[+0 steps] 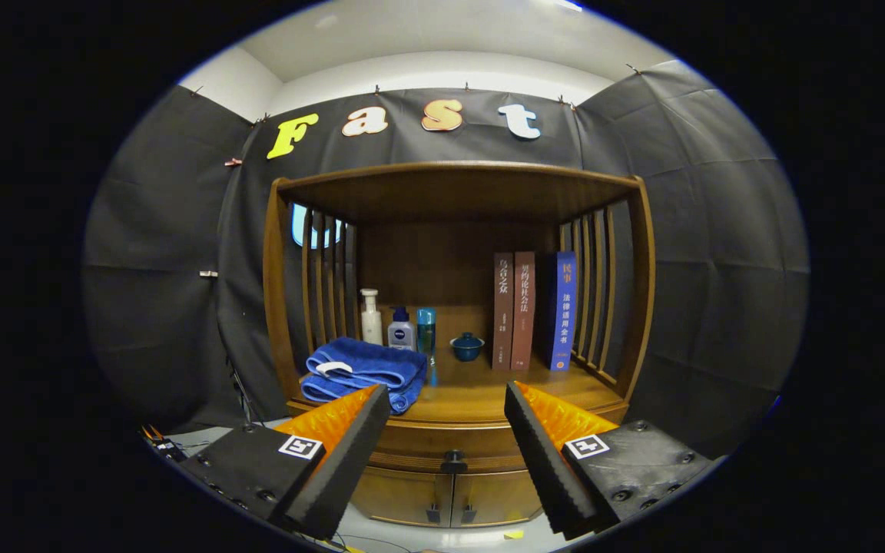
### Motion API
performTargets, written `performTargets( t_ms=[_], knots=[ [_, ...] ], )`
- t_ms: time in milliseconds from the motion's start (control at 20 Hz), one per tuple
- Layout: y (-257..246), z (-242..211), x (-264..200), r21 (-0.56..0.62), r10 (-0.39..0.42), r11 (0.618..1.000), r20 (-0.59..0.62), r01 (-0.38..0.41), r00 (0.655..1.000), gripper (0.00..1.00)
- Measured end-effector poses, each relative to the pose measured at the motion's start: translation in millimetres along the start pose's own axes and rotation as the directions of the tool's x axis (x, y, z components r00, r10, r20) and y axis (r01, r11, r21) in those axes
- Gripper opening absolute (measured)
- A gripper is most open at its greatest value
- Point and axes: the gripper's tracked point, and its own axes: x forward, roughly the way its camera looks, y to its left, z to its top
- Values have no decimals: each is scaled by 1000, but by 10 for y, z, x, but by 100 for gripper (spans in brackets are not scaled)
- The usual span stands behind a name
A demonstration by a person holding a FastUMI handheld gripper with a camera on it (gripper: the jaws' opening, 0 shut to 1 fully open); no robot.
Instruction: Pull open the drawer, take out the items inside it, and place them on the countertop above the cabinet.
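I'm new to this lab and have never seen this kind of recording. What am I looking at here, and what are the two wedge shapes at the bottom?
The camera rides on a handheld two-finger gripper and looks forward along its fingers; those are the two wedges. They stand wide apart and hold nothing.

Ahead is a wooden cabinet with an open shelf. Its countertop holds a folded blue towel, a white pump bottle, two smaller bottles beside it, a small blue lidded bowl and three upright books.

Below, between the fingers, is the closed drawer with its dark knob, then two small doors underneath. The job is to open that drawer and empty it.
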Motion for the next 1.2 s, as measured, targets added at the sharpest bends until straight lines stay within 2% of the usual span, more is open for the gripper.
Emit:
performTargets(
  t_ms=[300,450,750,850,950,1000,1100,1200],
  knots=[
    [-83,-723,493,41,-16,999,-57,18,998,99],
    [-128,-1106,686,58,-36,997,-122,43,992,99],
    [-135,-1692,996,37,-32,998,-215,41,976,100],
    [-119,-1871,1052,36,-22,999,-244,32,969,95],
    [-127,-1972,1088,41,-25,998,-260,37,965,85],
    [-193,-2035,1109,26,-53,998,-272,62,961,74],
    [-189,-2089,1142,22,-44,998,-280,52,959,54],
    [-182,-2148,1156,2,-36,999,-303,39,952,54]
  ],
)
